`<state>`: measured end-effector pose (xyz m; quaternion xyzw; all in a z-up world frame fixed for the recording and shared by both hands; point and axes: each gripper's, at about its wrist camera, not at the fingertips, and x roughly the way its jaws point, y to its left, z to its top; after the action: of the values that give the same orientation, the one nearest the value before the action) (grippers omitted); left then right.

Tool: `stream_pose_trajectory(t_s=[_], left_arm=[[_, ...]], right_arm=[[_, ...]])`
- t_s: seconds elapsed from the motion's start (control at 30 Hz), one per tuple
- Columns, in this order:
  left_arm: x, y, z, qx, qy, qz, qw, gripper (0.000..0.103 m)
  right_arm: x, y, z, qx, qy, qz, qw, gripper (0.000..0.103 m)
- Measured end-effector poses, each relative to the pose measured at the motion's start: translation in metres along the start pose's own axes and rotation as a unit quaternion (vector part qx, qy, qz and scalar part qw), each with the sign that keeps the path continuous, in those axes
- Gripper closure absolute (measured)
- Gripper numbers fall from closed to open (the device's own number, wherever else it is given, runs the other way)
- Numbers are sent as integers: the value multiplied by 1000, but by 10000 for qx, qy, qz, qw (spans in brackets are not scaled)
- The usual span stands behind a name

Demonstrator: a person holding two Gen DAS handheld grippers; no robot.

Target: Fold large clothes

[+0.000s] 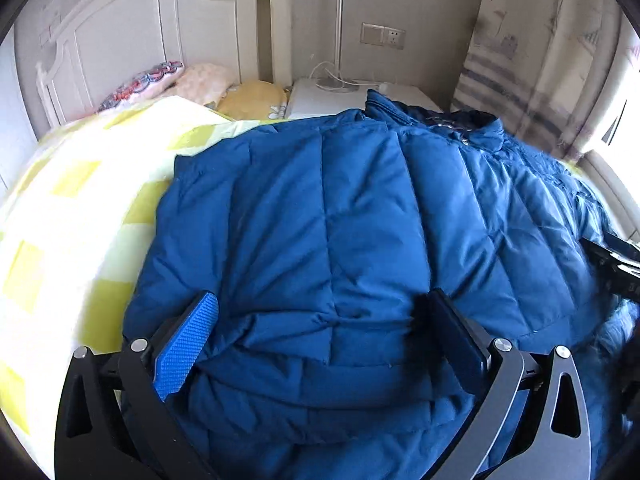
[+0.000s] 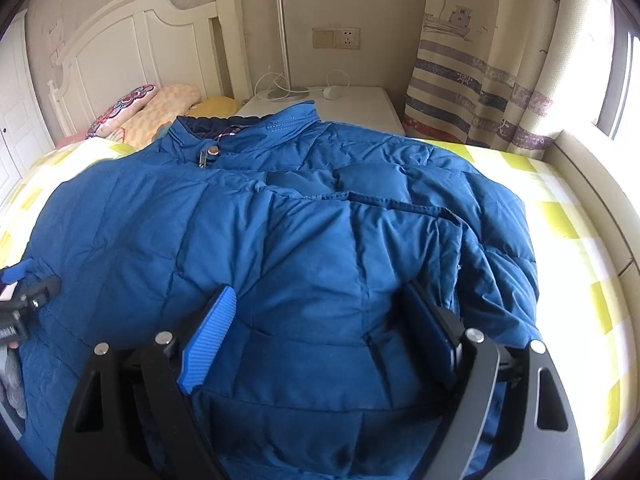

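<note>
One blue jacket (image 2: pixel 280 240) on bed (image 2: pixel 568 216); three pillows (image 2: pixel 160 108); two grippers (image 1: pixel 320 320) spread.

Black tongs (image 2: pixel 320 328) with blue ribbed pads (image 2: pixel 208 344), silver screws (image 2: pixel 163 337).

Jacket (image 2: pixel 280 220) spread on the bed (image 2: pixel 572 216), collar (image 2: pixel 244 126) at the far end. Pillows (image 2: pixel 156 110) far left against the headboard (image 2: pixel 120 52). Nightstand (image 2: pixel 360 108) beyond the collar, lamp (image 2: pixel 282 40) on it. Curtain (image 2: pixel 480 80) far right. Left gripper (image 1: pixel 320 336) and right gripper (image 2: pixel 320 328) over the near hem, fingers (image 2: pixel 208 344) spread wide.
</note>
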<state>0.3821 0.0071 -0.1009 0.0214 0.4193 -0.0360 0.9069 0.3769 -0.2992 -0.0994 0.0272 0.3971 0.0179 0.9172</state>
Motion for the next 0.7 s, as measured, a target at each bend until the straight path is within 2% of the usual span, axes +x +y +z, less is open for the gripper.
stream_pose_trajectory(t_s=[0.1,0.17,0.23,0.27,0.3,0.37,0.43,0.5,0.53,0.57,0.6,0.7], left_arm=[[2,-13,1,242,4,349,9991,4],[0,-9,1,165,24,274,9995,4],[-23,-7,-4,-11,15,396,9992,4],[-42,-7,-9,-87,-187,258,9995,4],[-57,-6,-16,-104,-335,137,9993,4],[-82,-13,-32,37,-503,-53,9987,4],[-82,-29,-49,407,-283,-97,9987,4],[-64,-41,-65,719,83,82,9973,4],[-47,-46,-74,821,323,180,9959,4],[-50,-44,-74,700,205,131,9972,4],[-51,-39,-73,605,292,75,9977,4],[-58,-24,-75,397,310,260,9984,4]], right_arm=[[-2,1,-1,7,-1,52,10000,16],[-7,0,-2,14,24,206,9998,13],[-27,-3,-7,218,108,235,9994,14],[-39,-4,-10,338,28,307,9990,14],[-65,-2,-20,410,-207,570,9973,14],[-91,9,-36,197,-356,736,9965,14],[-99,26,-56,-180,-176,737,9970,14],[-84,41,-73,-566,325,638,9958,12],[-66,49,-86,-798,715,485,9931,11],[-64,52,-90,-916,633,396,9930,6],[-66,53,-90,-916,636,335,9932,5],[-79,50,-91,-851,666,135,9940,5]])
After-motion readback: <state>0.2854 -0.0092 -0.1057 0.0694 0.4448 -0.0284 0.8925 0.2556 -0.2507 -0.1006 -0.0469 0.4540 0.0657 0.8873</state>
